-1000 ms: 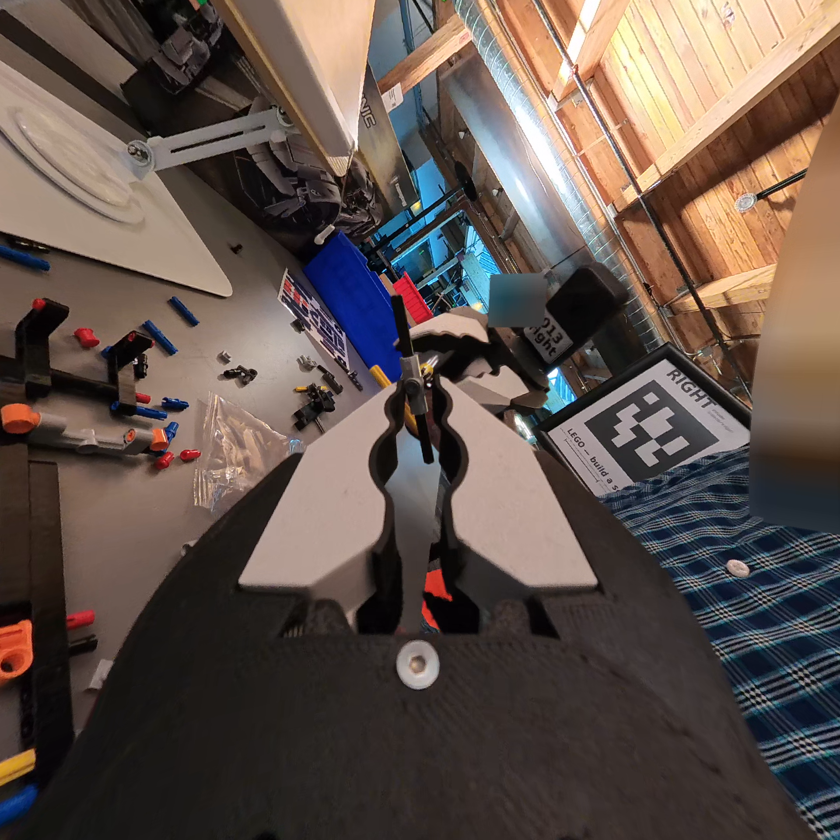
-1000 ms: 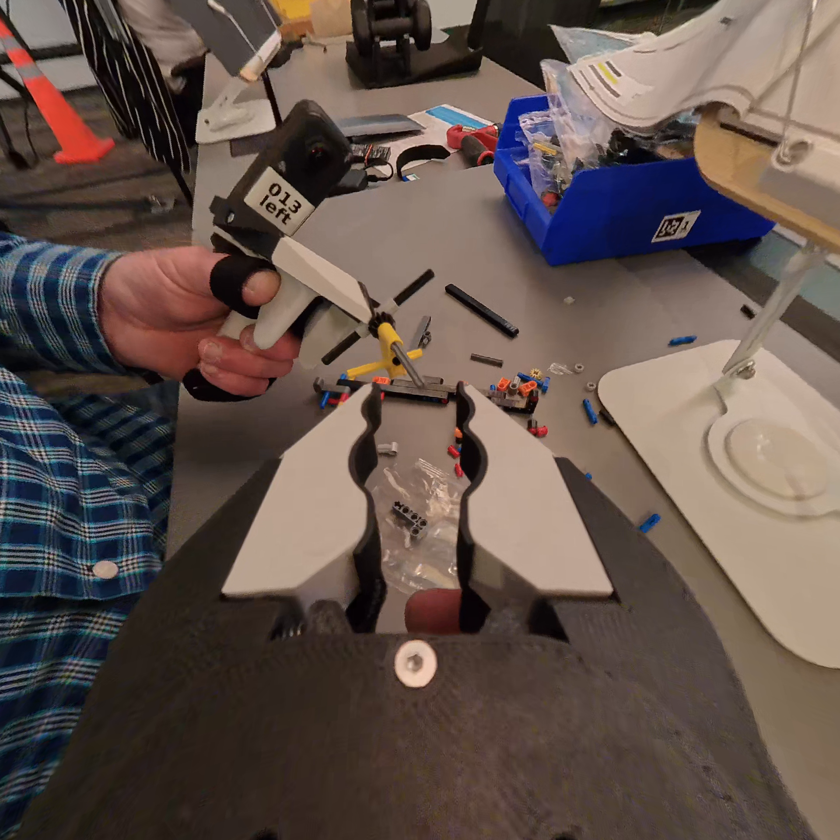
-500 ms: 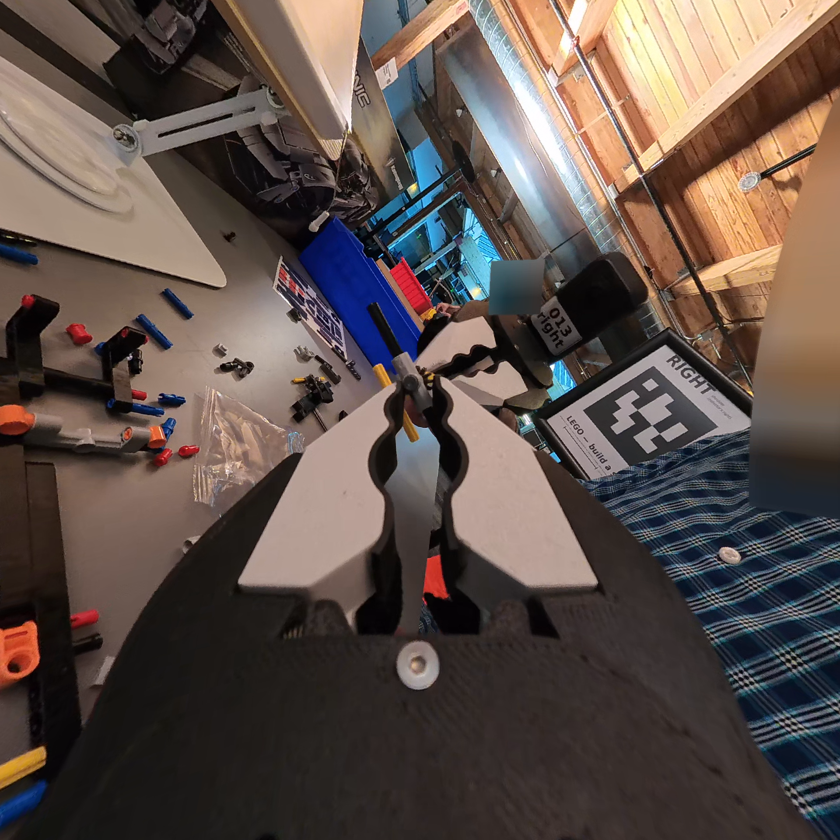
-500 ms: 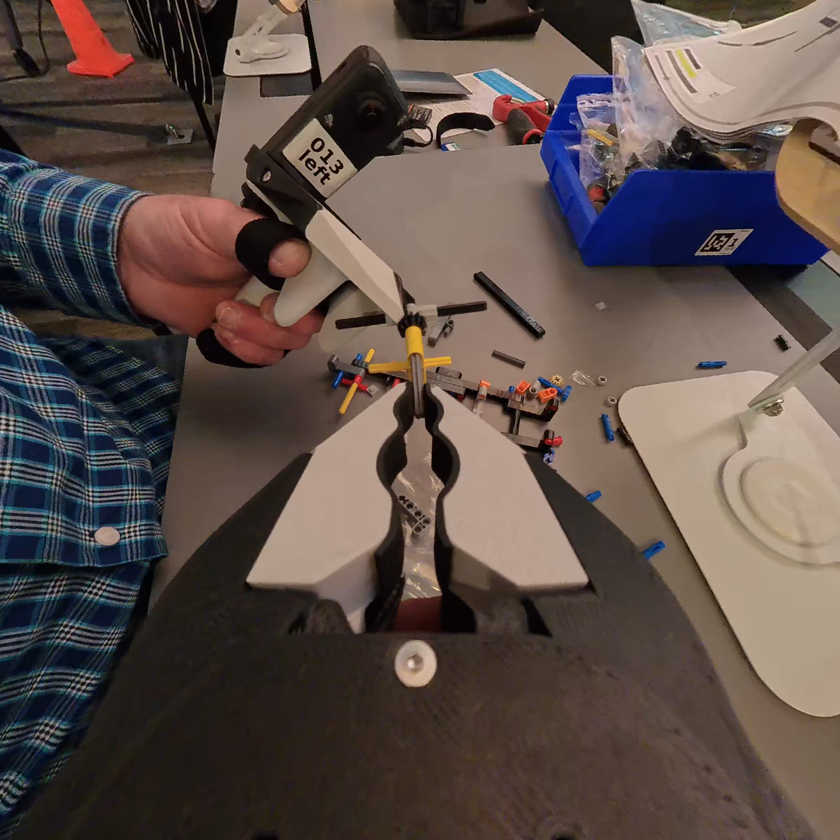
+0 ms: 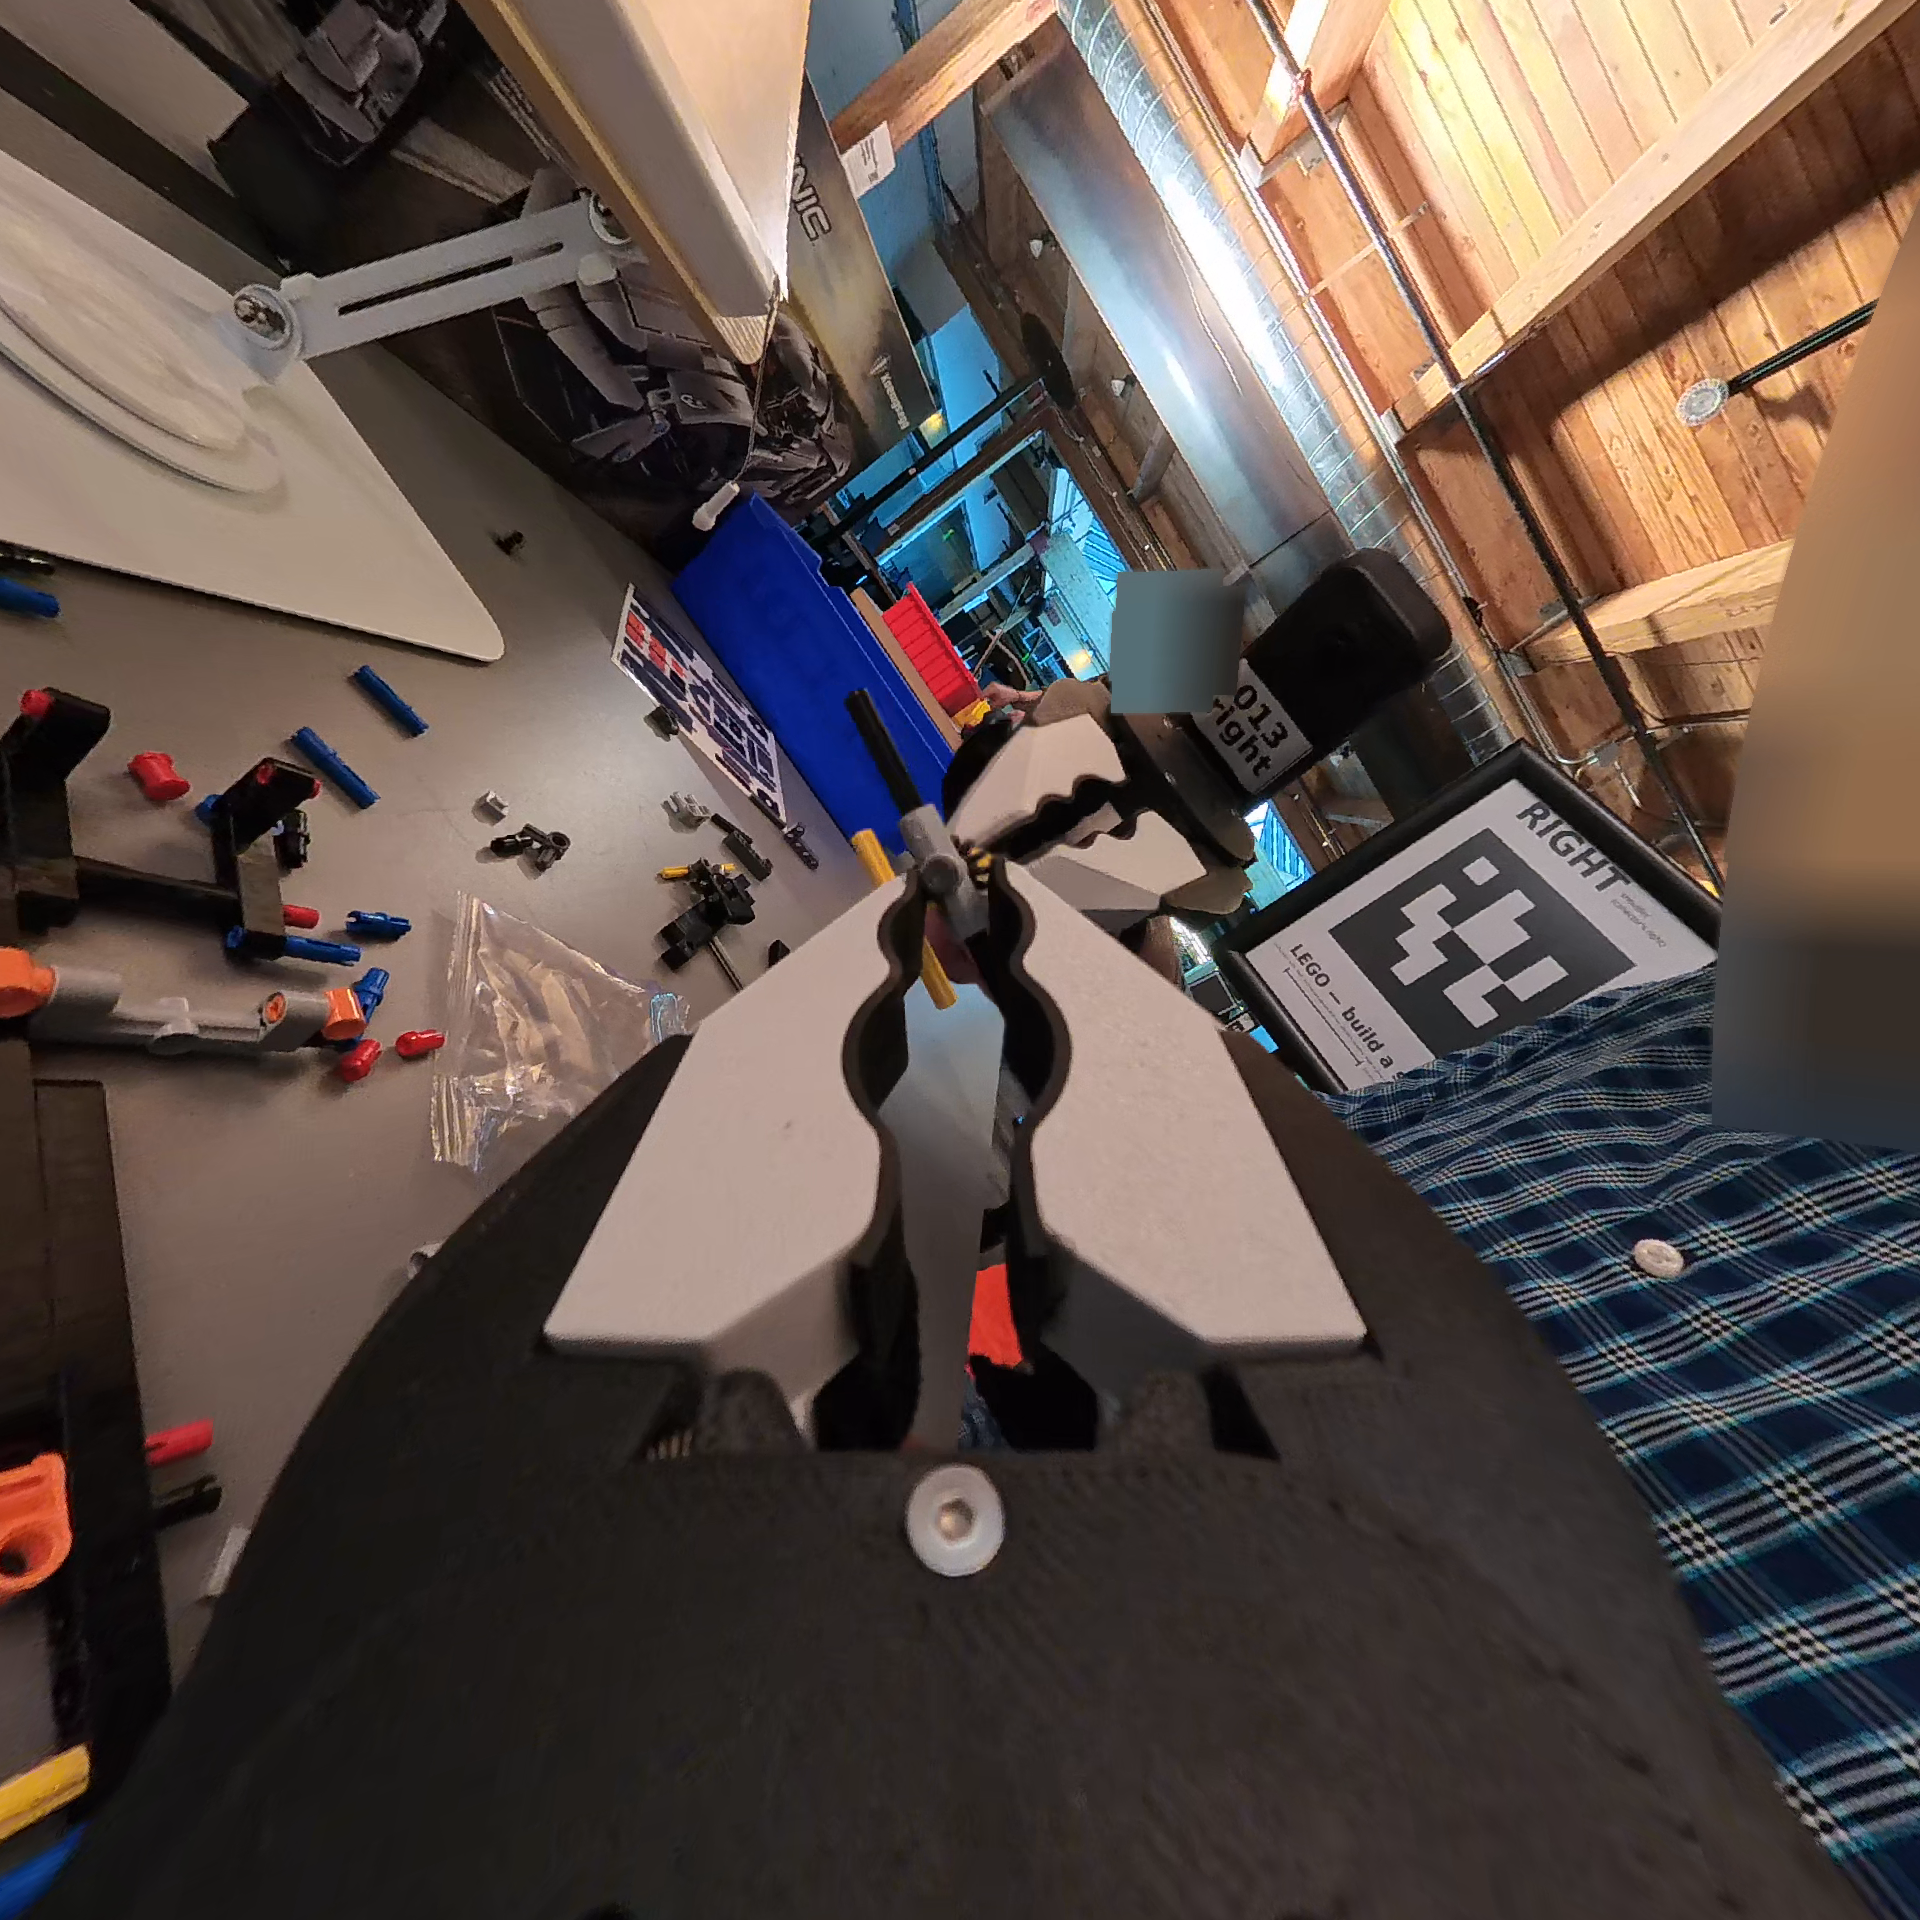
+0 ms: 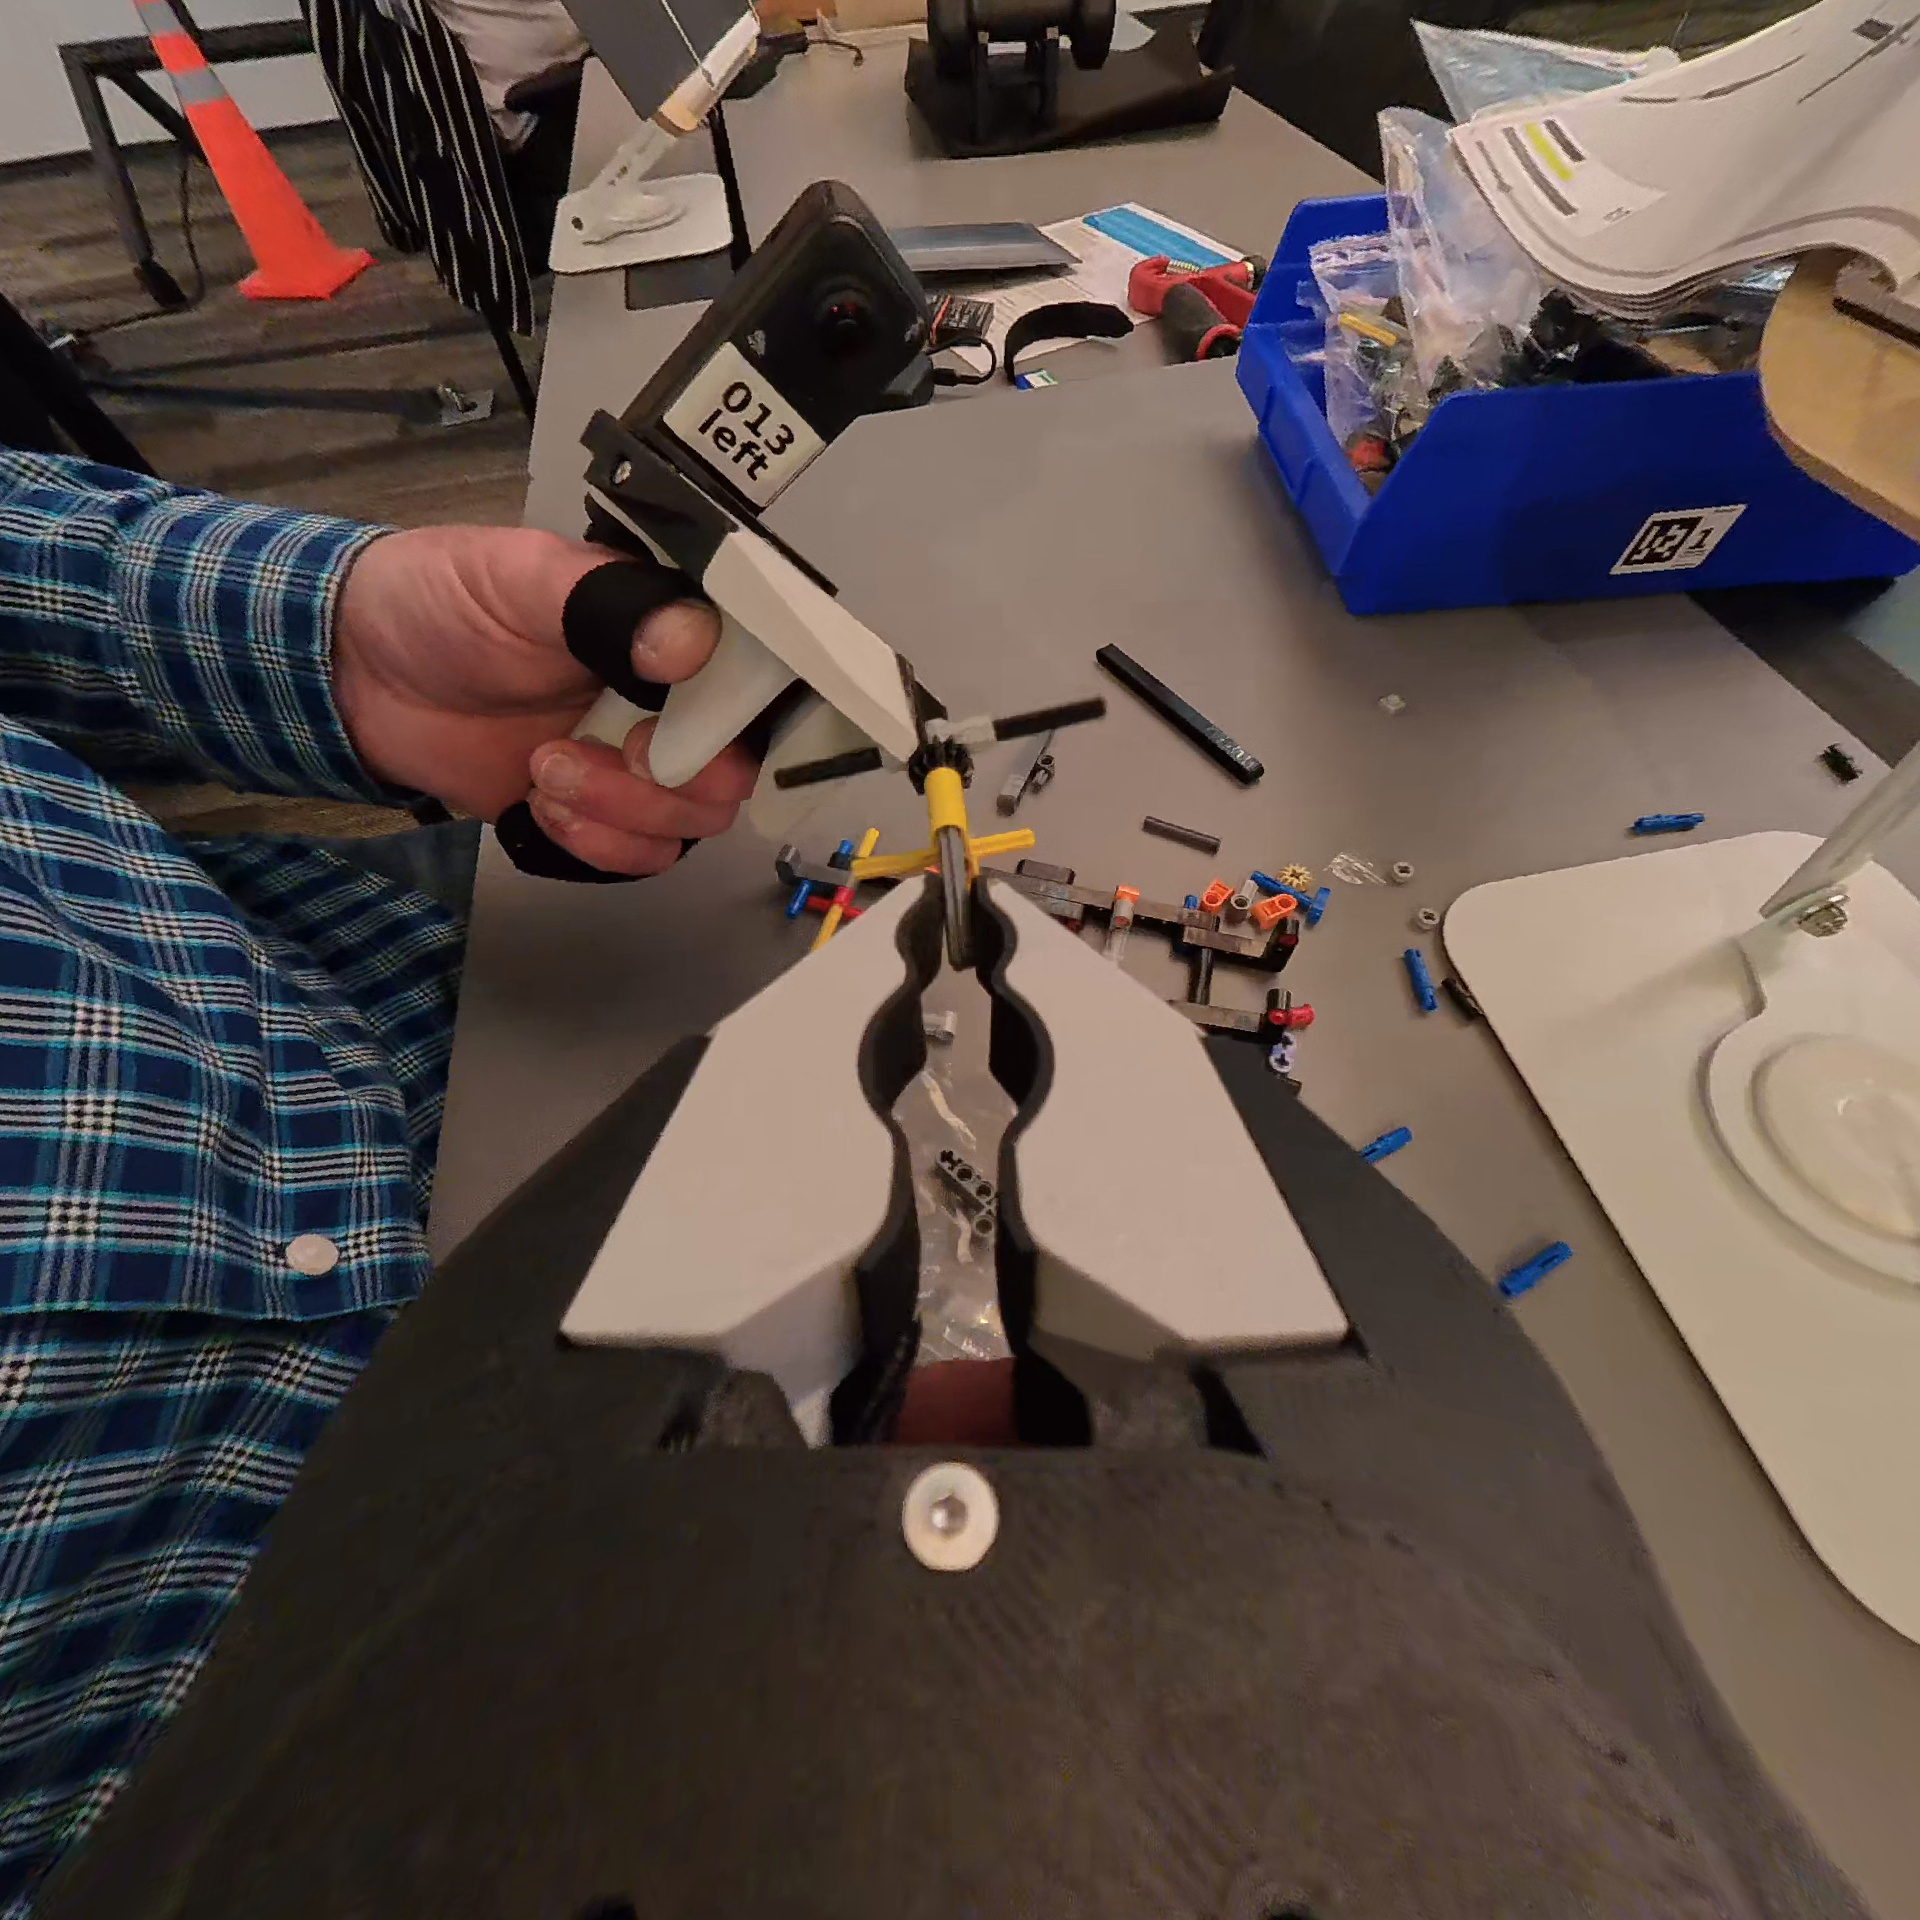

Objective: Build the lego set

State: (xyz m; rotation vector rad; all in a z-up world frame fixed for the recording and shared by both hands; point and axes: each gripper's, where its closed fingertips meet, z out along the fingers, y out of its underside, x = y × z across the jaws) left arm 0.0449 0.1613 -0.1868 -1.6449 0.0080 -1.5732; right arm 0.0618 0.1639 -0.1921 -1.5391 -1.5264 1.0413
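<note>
A small lego assembly is held in the air between both grippers: a black axle [image 6: 1044,715] through a grey connector, a black gear [image 6: 938,771], a yellow connector [image 6: 943,805] with a yellow cross axle [image 6: 914,858], and a dark stem. My left gripper [image 5: 951,883] is shut on the grey connector end; it also shows in the right wrist view [image 6: 914,732], held by a hand. My right gripper [image 6: 956,909] is shut on the dark stem below the yellow connector and shows in the left wrist view [image 5: 977,850]. A part-built black frame [image 6: 1195,925] lies on the grey table.
A blue parts bin [image 6: 1558,499] stands at the back right under an instruction booklet [image 6: 1662,156]. A white stand base [image 6: 1662,1039] fills the right side. A plastic bag [image 5: 530,1049], a long black beam [image 6: 1179,712] and loose blue, red and orange pins lie scattered. My two grippers' fingertips are within a few centimetres of each other. The long black beam [image 6: 1179,712] sits 20 cm or so from the ends of my left fingers.
My right gripper was open a second ago; it moved in and shut on the assembly's dark stem. The left gripper turned the assembly so the black axle lies level.
</note>
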